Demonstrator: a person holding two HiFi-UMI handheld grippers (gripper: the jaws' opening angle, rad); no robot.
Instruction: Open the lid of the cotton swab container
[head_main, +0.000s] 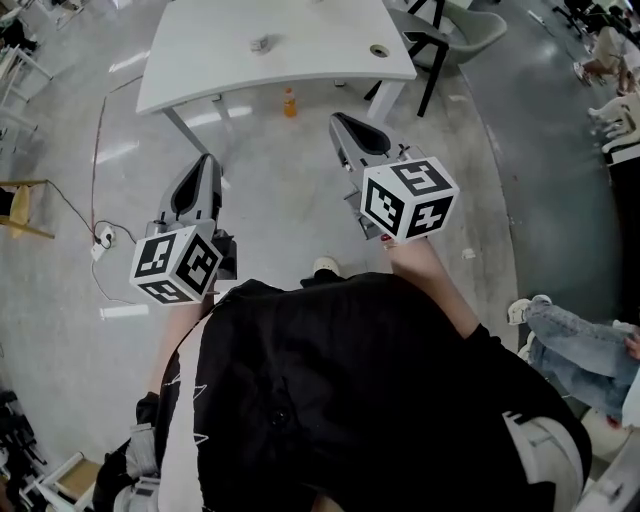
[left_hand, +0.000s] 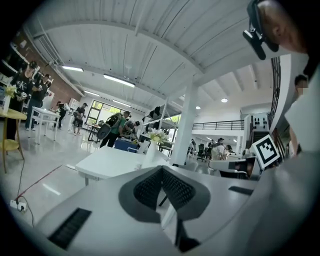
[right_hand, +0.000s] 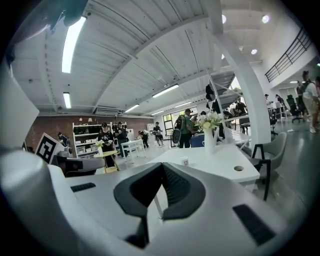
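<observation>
The cotton swab container is a small pale tub standing alone on the white table ahead of me. In the right gripper view the container shows just above the jaw tips, far off. My left gripper and right gripper are held in the air in front of my body, well short of the table. Both are shut with nothing between their pads. The left gripper and right gripper each show their dark pads pressed together.
An orange bottle stands on the floor under the table's near edge. A vase of flowers is on the table. Chairs stand at its right end. A seated person's legs are at my right. A power strip lies left.
</observation>
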